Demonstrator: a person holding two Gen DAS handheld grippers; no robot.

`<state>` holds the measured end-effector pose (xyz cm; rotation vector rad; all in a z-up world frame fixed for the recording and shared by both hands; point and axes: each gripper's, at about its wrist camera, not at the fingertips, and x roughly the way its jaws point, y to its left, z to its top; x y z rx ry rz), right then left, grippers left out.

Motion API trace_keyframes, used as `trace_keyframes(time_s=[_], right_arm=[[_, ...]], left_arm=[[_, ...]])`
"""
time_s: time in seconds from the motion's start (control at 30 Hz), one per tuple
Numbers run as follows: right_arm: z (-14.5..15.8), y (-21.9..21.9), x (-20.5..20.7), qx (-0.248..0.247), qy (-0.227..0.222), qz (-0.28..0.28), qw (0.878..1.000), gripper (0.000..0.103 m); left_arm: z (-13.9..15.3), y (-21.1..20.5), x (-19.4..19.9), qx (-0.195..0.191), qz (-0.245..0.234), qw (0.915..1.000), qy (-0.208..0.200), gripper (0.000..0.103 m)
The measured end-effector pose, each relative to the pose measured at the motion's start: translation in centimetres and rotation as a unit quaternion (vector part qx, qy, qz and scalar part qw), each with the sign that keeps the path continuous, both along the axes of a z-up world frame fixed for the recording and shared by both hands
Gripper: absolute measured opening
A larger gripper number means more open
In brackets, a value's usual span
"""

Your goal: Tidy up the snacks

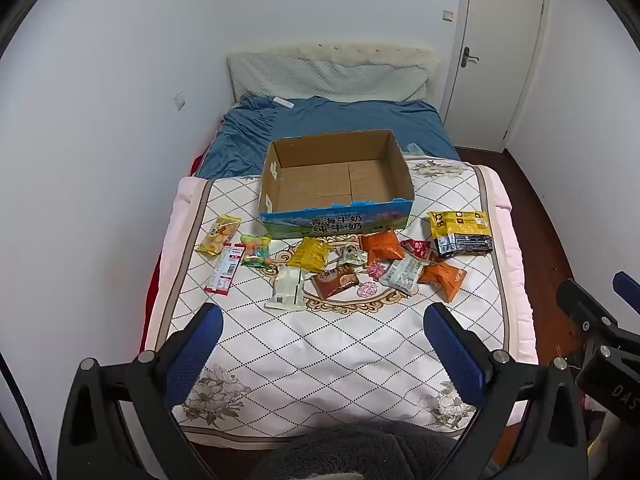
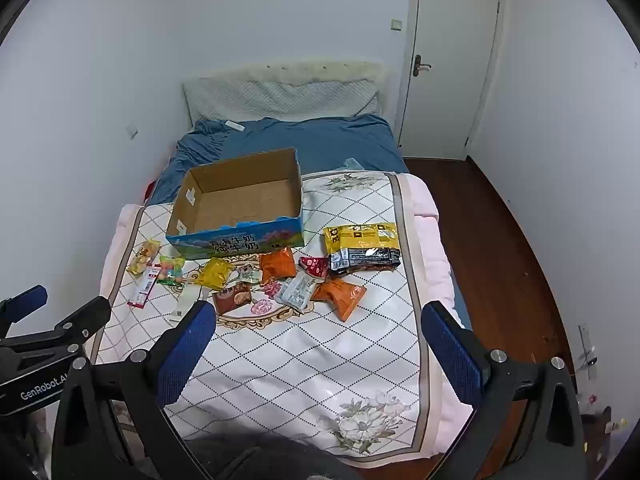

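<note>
On the bed's quilt [image 1: 340, 344], snack packets [image 1: 344, 264] lie scattered just before the empty cardboard box [image 1: 336, 184]. Left tool [image 1: 324, 340] and right tool [image 2: 316, 340] hover above, jaws spread wide, holding nothing.

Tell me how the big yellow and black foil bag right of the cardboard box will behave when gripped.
The large yellow and black foil snack bag lies crumpled and sagging, so it will probably flop rather than stay stiff. Its glossy film looks slippery, so the pads may slide. It looks bulkier than the other packets, so probably heavier; pinching one edge could let it swing.
</note>
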<state>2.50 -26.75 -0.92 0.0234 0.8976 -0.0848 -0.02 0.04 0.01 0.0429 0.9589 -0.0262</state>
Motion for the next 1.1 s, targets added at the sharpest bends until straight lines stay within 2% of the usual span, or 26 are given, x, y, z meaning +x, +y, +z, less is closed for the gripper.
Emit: trace_keyframes(time_s=[1.1], right_arm=[[-0.9,0.4,0.9,0.002,0.007,-0.005,1.0,0.103]], left_arm=[[-0.2,0.1,0.9,-0.012,-0.006,0.9999,0.009,0.103]])
